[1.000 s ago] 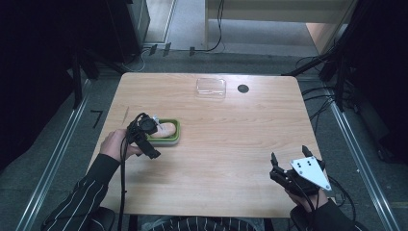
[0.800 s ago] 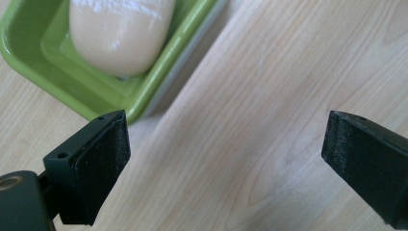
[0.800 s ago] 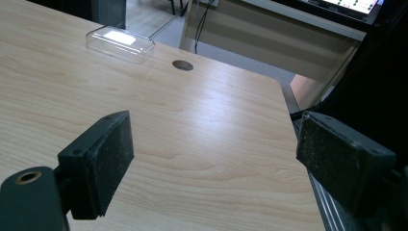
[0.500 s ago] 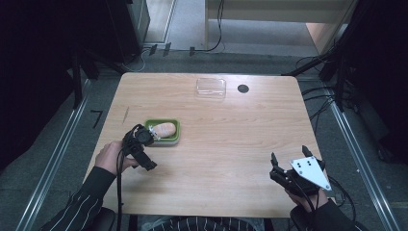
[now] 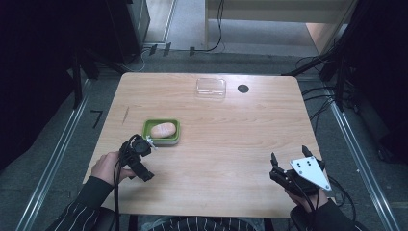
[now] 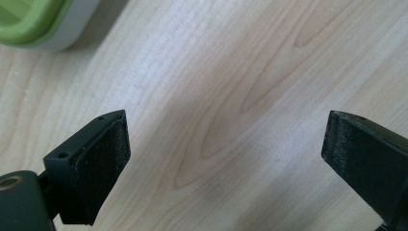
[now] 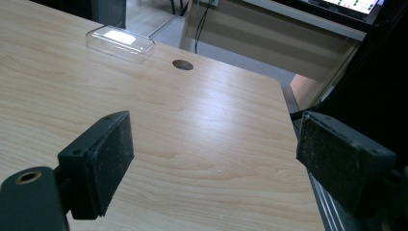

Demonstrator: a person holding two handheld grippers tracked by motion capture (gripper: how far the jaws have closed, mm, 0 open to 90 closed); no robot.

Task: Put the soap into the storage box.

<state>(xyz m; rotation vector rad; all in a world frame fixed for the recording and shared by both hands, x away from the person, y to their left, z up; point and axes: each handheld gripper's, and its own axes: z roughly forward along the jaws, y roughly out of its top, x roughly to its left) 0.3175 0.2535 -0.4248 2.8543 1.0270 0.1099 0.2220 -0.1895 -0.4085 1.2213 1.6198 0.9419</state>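
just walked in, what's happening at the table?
A person holds a two-jaw gripper in each hand over a wooden table. The left gripper is open and empty just beside a green container with a bread roll in it, not touching it. The right gripper hangs open and empty near the table's front right corner. A clear plastic lid lies apart near the far edge.

High view overhead, gripper views close, sharing table (image 5: 231, 130)

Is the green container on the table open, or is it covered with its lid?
Open. The green container shows the pale roll inside it uncovered; the clear lid lies apart, far across the table.
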